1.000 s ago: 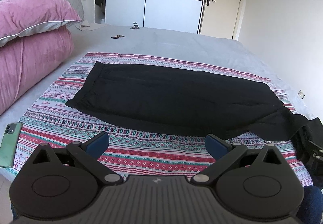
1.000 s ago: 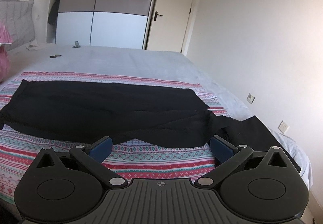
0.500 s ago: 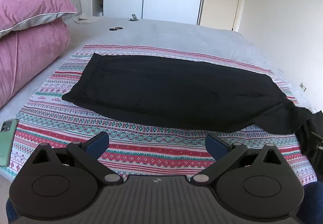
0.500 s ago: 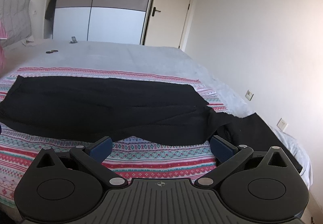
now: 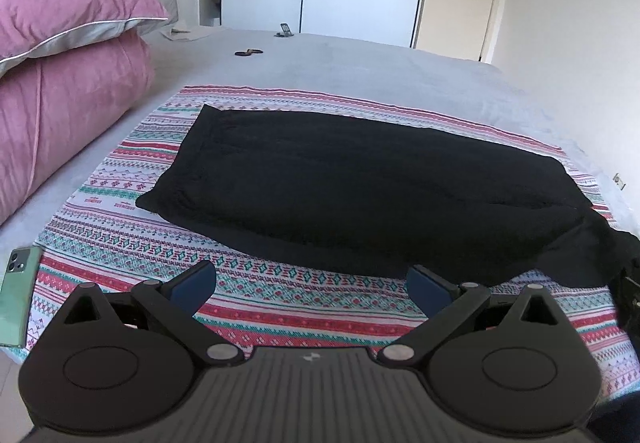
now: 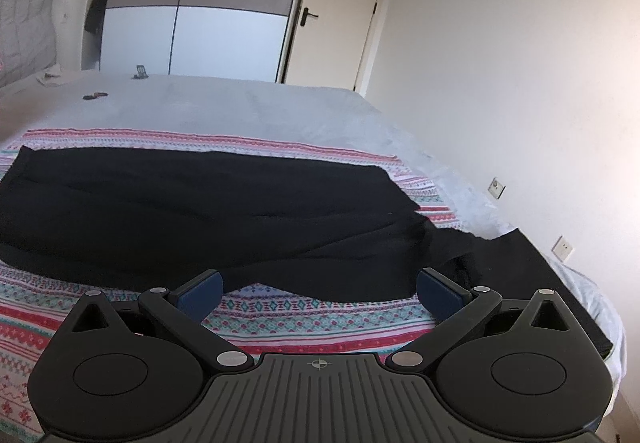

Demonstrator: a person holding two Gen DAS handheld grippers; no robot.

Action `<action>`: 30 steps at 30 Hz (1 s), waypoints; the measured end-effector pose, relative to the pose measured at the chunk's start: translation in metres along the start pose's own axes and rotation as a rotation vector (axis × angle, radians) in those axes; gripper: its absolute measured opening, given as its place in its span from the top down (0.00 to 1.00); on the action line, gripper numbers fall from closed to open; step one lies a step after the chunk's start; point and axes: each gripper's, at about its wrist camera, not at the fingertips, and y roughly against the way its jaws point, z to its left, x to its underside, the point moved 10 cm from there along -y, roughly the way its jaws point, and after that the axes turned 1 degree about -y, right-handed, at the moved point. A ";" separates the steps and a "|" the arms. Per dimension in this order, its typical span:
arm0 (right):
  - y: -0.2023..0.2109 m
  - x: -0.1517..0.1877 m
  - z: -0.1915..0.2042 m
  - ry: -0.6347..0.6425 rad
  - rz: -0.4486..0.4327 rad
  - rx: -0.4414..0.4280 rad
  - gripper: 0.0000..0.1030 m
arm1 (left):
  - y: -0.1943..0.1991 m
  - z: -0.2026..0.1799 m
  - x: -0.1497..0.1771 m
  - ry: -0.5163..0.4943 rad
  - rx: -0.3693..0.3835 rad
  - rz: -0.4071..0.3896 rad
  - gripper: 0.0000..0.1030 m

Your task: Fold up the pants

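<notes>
Black pants (image 5: 360, 195) lie lengthwise across a striped patterned cloth (image 5: 132, 243) on the bed, waistband to the left, legs running right. In the right wrist view the pants (image 6: 192, 211) reach the right end of the cloth, where the leg ends bunch and spill onto a black sheet (image 6: 532, 275). My left gripper (image 5: 312, 283) hangs open just short of the pants' near edge, nothing between its blue pads. My right gripper (image 6: 320, 289) is open too, over the near hem of the leg, holding nothing.
Two pink pillows (image 5: 60, 55) are stacked at the left. A green phone (image 5: 18, 295) lies at the near left edge of the bed. Small dark items (image 5: 248, 52) sit far back on the grey bedspread. A wardrobe (image 6: 192, 27), door and wall stand beyond.
Both grippers have moved forward, closer to the pants, and both views have tilted down a little. Both stay open. The pants have not moved.
</notes>
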 end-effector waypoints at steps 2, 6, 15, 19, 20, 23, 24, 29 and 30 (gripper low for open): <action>-0.006 0.000 0.003 0.006 -0.002 -0.003 0.00 | -0.009 0.004 -0.003 0.006 -0.010 0.009 0.07; -0.015 -0.005 0.007 0.018 -0.063 -0.002 0.00 | -0.027 0.015 -0.006 0.034 -0.022 0.039 0.07; -0.085 -0.005 -0.023 -0.072 0.075 -0.046 0.00 | -0.072 0.094 -0.024 0.228 -0.047 0.112 0.08; -0.146 0.015 -0.077 -0.245 0.240 -0.056 0.00 | -0.102 0.162 -0.036 0.373 -0.116 0.128 0.12; -0.158 0.022 -0.087 -0.283 0.278 -0.058 0.00 | -0.109 0.172 -0.036 0.407 -0.116 0.136 0.15; -0.183 0.040 -0.108 -0.391 0.342 -0.043 0.01 | -0.141 0.191 -0.032 0.492 -0.089 0.198 0.35; -0.188 0.044 -0.111 -0.422 0.354 -0.048 0.02 | -0.151 0.193 -0.029 0.516 -0.074 0.215 0.37; -0.207 0.049 -0.111 -0.488 0.366 -0.121 0.11 | -0.200 0.203 -0.022 0.588 -0.060 0.252 0.63; -0.211 0.049 -0.115 -0.500 0.359 -0.118 0.17 | -0.210 0.205 -0.021 0.571 -0.077 0.260 0.91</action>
